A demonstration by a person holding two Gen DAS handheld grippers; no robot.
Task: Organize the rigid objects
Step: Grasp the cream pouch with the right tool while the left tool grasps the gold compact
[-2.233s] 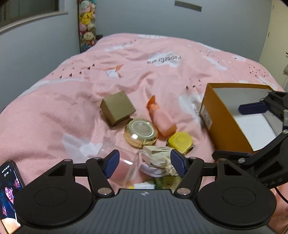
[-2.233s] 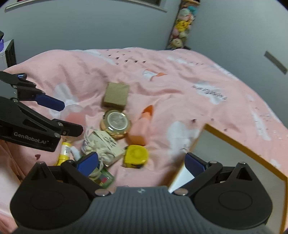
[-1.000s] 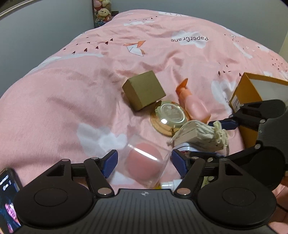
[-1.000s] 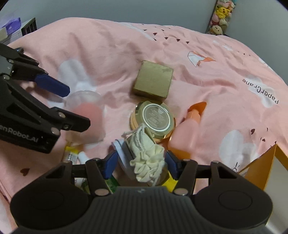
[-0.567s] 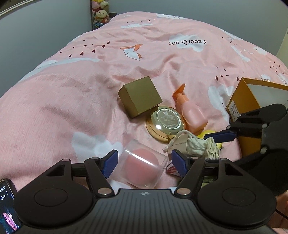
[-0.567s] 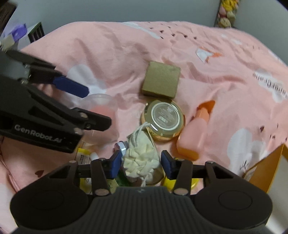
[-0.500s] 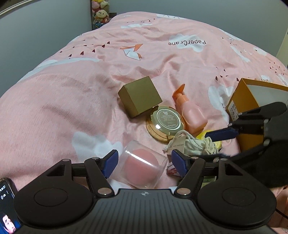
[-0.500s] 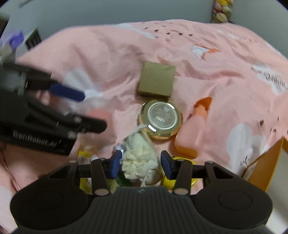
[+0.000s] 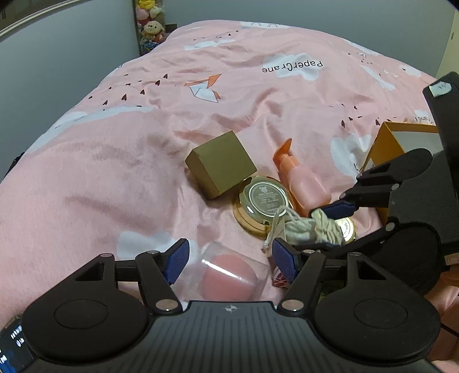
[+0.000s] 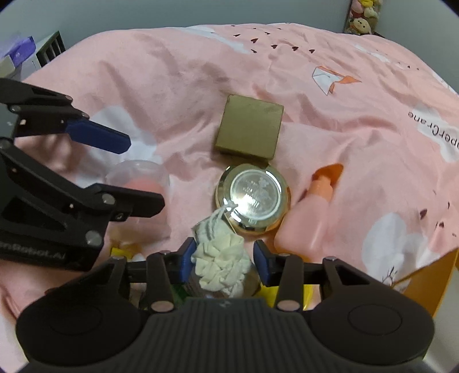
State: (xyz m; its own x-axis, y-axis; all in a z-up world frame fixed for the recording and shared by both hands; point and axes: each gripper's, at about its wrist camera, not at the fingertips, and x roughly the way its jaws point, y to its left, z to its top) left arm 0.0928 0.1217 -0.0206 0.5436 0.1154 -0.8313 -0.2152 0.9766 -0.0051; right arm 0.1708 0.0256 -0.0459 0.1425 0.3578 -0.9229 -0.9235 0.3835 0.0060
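— What does the right gripper (image 10: 224, 261) hold?

— Its blue fingers (image 10: 187, 259) are closed on a small cream cloth pouch (image 10: 219, 265) with a cord. In the left wrist view the same pouch (image 9: 311, 229) is seen between the right gripper (image 9: 321, 226) fingers, above the pink bed cover (image 9: 114, 160).

— And the left gripper (image 9: 231, 261)?

— Its jaws stand wide, one finger on each side of a clear plastic case (image 9: 229, 275) with a pink ball inside. The case lies on the bed cover. I cannot tell if the fingers touch it. From the right wrist view the left gripper (image 10: 126, 172) is also seen open around this case (image 10: 140, 183).

— Where are the other things?

— A brown cardboard box (image 9: 221, 169) is in the middle of the bed. Just beside it, touching its near edge, lies a round gold compact (image 9: 262, 205) with a shiny lid. A pink pump bottle (image 9: 301, 180) with orange top lies on its side, right of the compact. A yellow round thing (image 9: 348, 226) is partly hidden behind the pouch.

— And the orange box?

— The orange box (image 9: 384, 149) with white inside stands at the right, behind the right gripper. Plush toys (image 9: 149, 25) are far at the wall.
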